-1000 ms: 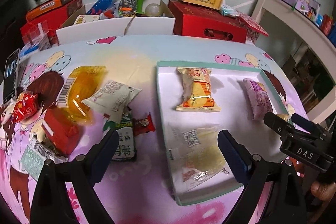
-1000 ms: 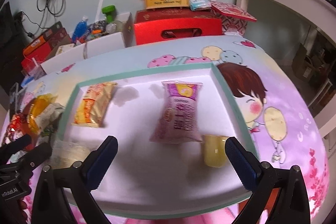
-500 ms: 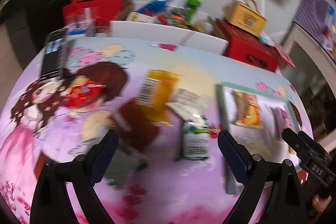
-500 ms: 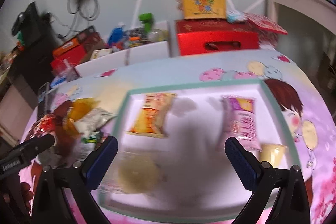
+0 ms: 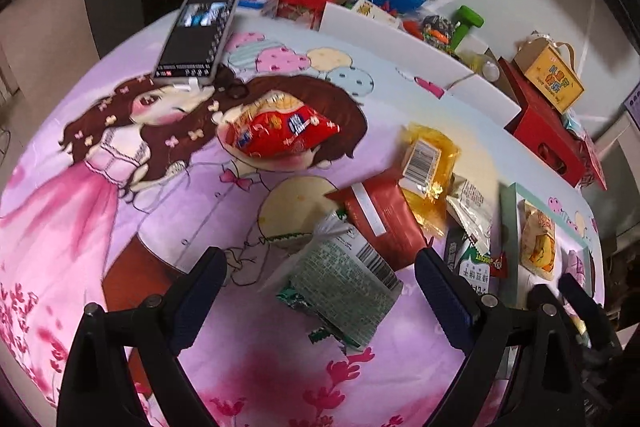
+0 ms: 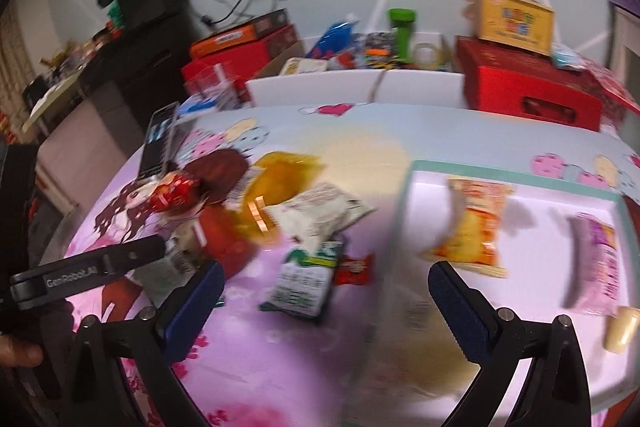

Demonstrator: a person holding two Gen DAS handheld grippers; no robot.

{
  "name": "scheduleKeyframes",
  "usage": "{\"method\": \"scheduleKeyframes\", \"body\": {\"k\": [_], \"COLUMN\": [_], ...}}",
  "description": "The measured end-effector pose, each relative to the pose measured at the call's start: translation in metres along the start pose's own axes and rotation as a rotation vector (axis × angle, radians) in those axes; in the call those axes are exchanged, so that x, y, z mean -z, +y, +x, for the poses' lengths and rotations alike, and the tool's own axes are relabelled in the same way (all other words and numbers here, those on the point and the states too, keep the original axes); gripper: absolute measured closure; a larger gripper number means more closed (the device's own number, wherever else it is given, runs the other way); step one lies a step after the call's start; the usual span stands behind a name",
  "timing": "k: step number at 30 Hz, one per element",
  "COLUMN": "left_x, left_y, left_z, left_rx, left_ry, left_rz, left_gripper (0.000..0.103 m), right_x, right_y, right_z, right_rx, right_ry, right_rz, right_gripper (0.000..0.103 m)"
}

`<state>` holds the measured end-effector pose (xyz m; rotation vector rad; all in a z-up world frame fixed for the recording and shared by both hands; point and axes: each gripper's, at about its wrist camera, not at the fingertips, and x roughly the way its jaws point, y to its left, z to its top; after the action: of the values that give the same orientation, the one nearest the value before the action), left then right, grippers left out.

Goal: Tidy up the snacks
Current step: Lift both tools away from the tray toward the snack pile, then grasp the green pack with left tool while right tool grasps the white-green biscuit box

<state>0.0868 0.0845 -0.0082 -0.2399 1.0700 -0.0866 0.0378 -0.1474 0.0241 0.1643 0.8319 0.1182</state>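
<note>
My left gripper (image 5: pixel 320 291) is open and empty, hovering over a green-grey snack pack (image 5: pixel 346 285) in a loose pile with a dark red pack (image 5: pixel 380 215), a yellow pack (image 5: pixel 430 163) and a white pack (image 5: pixel 472 211). A red puffed bag (image 5: pixel 280 131) lies apart to the left. My right gripper (image 6: pixel 326 303) is open and empty above a green-white biscuit pack (image 6: pixel 306 277) and a small red candy (image 6: pixel 354 269). The teal-rimmed white tray (image 6: pixel 408 195) holds an orange pack (image 6: pixel 476 227), a purple pack (image 6: pixel 596 267) and a yellow piece (image 6: pixel 620 327).
A phone (image 5: pixel 196 35) lies at the table's far left edge. A white bin (image 6: pixel 360 87) of small items, red boxes (image 6: pixel 528 87) and a yellow carry box (image 6: pixel 512 17) stand along the back. The left gripper body (image 6: pixel 92 267) shows at the left of the right wrist view.
Both grippers have swung left, away from the tray and over the loose snack pile. Both stay open and empty.
</note>
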Motion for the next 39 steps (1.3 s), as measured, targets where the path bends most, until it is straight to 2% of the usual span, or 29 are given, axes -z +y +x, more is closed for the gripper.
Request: {"method": "scheduleKeyframes", "body": {"k": [3,5,6,11,16,22,28,39], "left_x": [0.002,0.002,0.002,0.002,0.003,0.003,0.003,0.0], "left_y": [-0.004,-0.007,-0.007,-0.007,-0.008,-0.003,-0.01,-0.008], "left_z": [0.006,0.013,0.016,0.026,0.037,0.045,0.038,0.016], "left_rx": [0.002,0.003,0.008,0.015,-0.03,-0.007,0.004,0.003], "left_ry": [0.025,0.041,0.05,0.075,0.116,0.152,0.133,0.072], "left_rz": [0.006,0.004,0.001,-0.012,0.015,-0.031,0.004,0.013], "left_gripper": [0.008,0.008,0.008,0.008,0.008,0.008,0.029,0.031], "right_x": [0.002,0.004,0.005,0.008,0.009,0.013,0.012,0.008], "right_y": [0.014,0.021,0.023,0.019,0.02,0.028,0.027,0.017], "right_z": [0.011,0.017,0.02,0.038,0.056,0.074,0.074,0.054], "right_rx": [0.005,0.022,0.029,0.038,0.041,0.082,0.089,0.056], "right_ry": [0.017,0.028,0.036,0.088,0.127,0.16,0.156,0.154], "right_rz": [-0.049,-0.083,-0.095,-0.087,-0.089,-0.124,-0.123,-0.071], "right_gripper": [0.008,0.019,0.022,0.042,0.043,0.052,0.058,0.06]}}
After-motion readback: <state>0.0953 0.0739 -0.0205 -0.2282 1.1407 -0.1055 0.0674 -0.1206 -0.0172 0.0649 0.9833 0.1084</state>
